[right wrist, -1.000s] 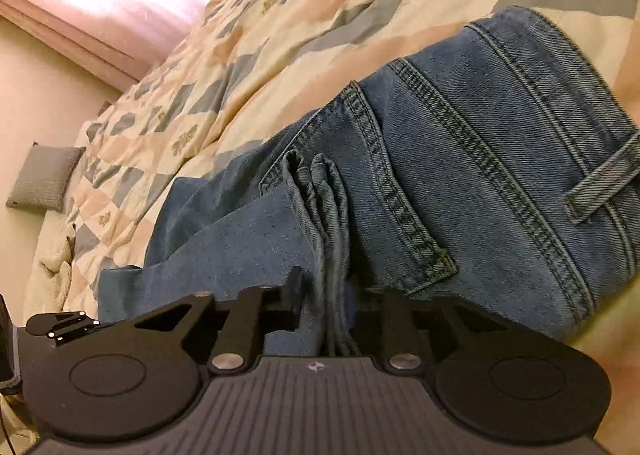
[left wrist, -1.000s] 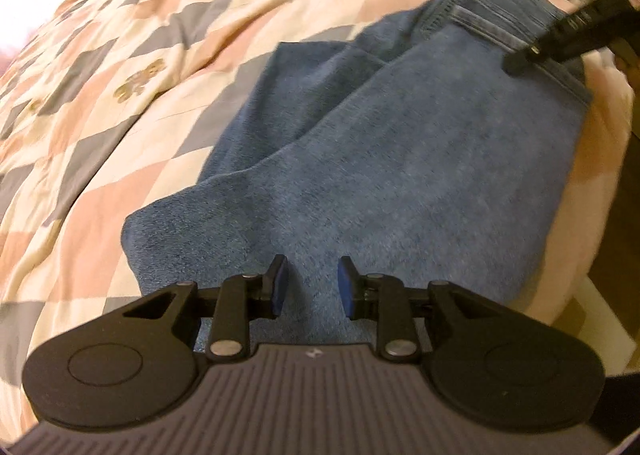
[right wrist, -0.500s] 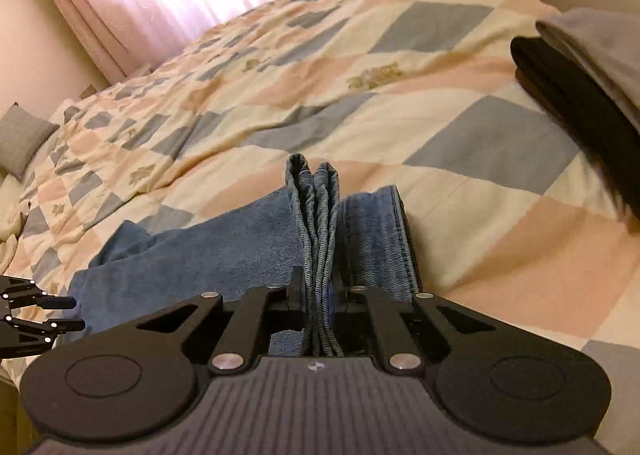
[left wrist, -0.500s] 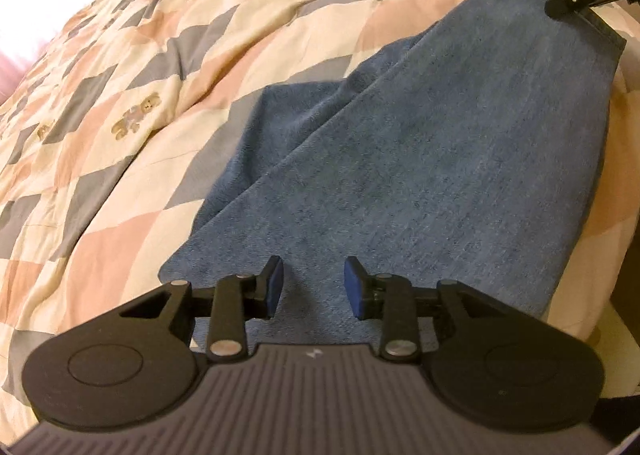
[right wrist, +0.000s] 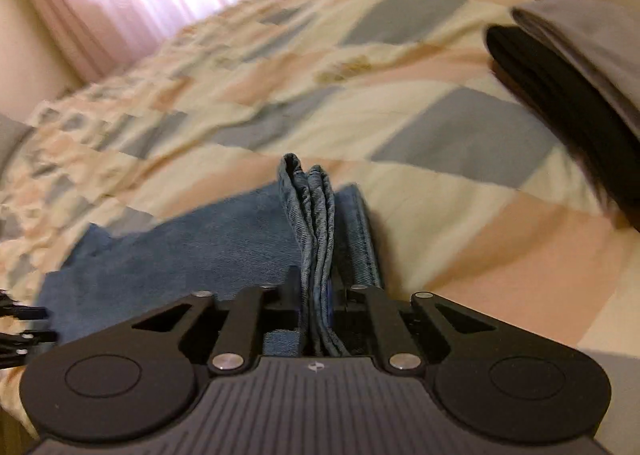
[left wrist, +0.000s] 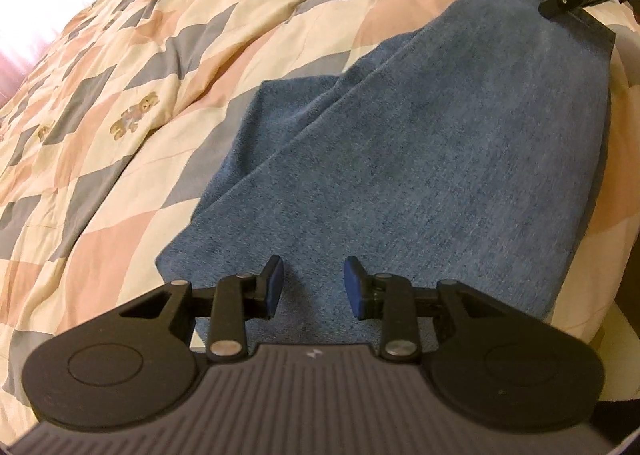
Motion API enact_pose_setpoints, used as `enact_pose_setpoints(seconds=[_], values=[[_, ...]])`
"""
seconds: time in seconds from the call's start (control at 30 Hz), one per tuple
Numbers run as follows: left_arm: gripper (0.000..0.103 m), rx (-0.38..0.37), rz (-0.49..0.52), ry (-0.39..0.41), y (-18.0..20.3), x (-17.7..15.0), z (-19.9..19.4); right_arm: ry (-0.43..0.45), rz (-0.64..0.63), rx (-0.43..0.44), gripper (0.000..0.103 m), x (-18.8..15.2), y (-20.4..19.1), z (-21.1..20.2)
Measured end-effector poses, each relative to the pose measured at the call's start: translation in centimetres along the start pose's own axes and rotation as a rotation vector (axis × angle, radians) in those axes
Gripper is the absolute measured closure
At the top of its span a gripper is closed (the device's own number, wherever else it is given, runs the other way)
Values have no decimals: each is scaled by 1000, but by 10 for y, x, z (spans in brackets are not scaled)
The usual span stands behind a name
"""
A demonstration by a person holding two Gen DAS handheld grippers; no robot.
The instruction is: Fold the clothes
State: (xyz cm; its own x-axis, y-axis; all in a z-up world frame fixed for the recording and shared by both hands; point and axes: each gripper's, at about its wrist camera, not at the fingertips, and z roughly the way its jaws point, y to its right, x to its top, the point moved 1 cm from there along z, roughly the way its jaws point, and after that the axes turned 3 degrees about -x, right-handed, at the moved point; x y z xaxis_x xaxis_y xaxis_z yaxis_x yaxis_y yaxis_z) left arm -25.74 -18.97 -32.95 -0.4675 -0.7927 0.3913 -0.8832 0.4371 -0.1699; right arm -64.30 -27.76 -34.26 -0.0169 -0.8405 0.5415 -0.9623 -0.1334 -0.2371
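Jeans (left wrist: 440, 159) lie spread on the quilt (left wrist: 120, 103) of the bed. My left gripper (left wrist: 312, 283) hovers low over the near denim edge, fingers (left wrist: 274, 283) spread apart and grasping nothing. My right gripper (right wrist: 318, 295) is clenched on a bunched fold of the jeans (right wrist: 312, 223), which stands upright between the fingers. Folded dark clothes (right wrist: 560, 71) sit at far right.
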Motion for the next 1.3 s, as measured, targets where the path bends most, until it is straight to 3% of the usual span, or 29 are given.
enact_pose_setpoints(seconds=[0.1, 0.17, 0.2, 0.23, 0.3, 0.4, 0.5, 0.6, 0.73, 0.83, 1.0, 1.1, 1.2, 1.3], values=[[74, -11, 20, 56, 1, 13, -12, 57, -60, -213, 44, 3, -23, -15], [74, -41, 29, 112, 6, 27, -15, 131, -135, -312, 45, 3, -45, -27], [75, -60, 34, 139, 9, 34, -14, 169, -164, -307, 49, 2, -58, -30], [75, -74, 38, 162, 13, 42, -12, 199, -192, -282, 61, 1, -70, -32], [78, -88, 36, 192, 20, 57, -1, 235, -256, -248, 68, 0, -92, -26], [81, -118, 4, 225, 23, 72, 21, 216, -324, -221, 85, 2, -104, 0], [80, -136, -56, 204, 17, 78, 56, 139, -269, -218, 82, 6, -82, 34], [77, -184, -115, 178, 7, 81, 84, 104, -187, -156, 83, 4, -61, 55], [78, -246, -172, 164, -10, 83, 83, 79, -103, -108, 82, 6, -46, 64], [82, -189, -156, 175, -27, 73, 53, 101, -59, -128, 82, 12, -50, 40], [82, -71, -71, 141, -47, 20, 10, 195, -96, -205, 78, -11, -63, -18], [82, -20, -114, 74, -60, -2, 22, 137, -122, -245, 78, -40, -66, -17], [83, -42, -208, 37, -75, -4, 48, 104, -97, -281, 85, -52, -63, -5], [84, 7, -136, 68, -66, 4, 31, 121, -93, -309, 84, -51, -70, -10]])
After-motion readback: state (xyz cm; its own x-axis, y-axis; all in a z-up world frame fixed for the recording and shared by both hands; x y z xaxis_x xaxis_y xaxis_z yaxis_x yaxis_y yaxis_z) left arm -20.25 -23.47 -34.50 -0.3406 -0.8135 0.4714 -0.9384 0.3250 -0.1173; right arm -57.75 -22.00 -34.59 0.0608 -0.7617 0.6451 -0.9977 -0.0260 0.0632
